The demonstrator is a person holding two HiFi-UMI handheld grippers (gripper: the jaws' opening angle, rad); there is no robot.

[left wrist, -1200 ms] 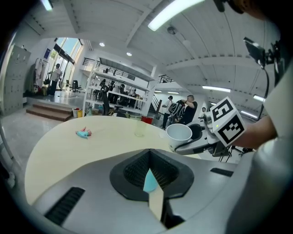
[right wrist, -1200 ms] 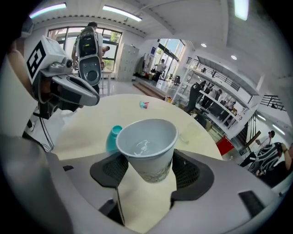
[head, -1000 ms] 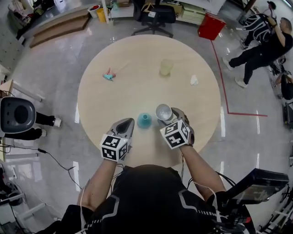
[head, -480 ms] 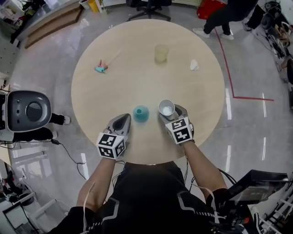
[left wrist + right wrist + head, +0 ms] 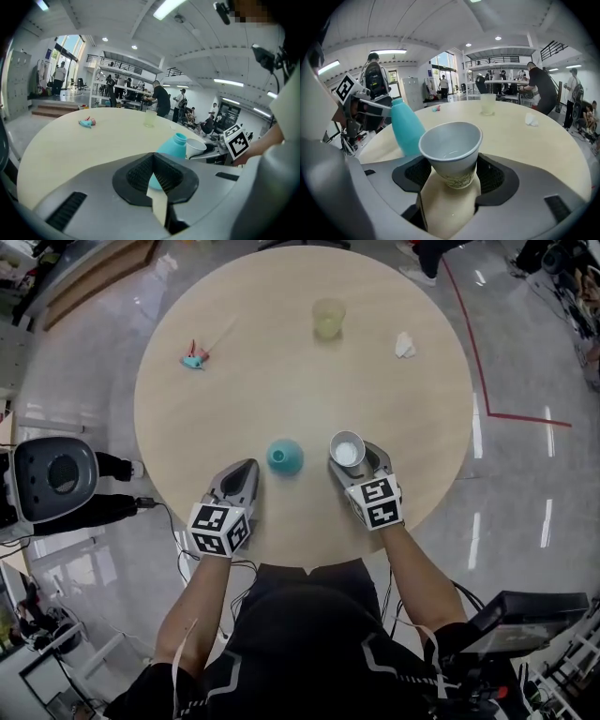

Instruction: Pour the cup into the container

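Paper cup (image 5: pixel 347 450), light and easily crushed, rides clamped low on its wall in the right gripper (image 5: pixel 355 463), at 3 o'clock of the teal container (image 5: pixel 284 456); left gripper (image 5: pixel 248 467) is closed, empty.

On my round worktop (image 5: pixel 281 381), a pale yellow tumbler (image 5: pixel 328 318) stands at twelve o'clock, a crumpled white tissue (image 5: pixel 405 345) at one, a small teal toy (image 5: pixel 194 358) at ten, all well apart.
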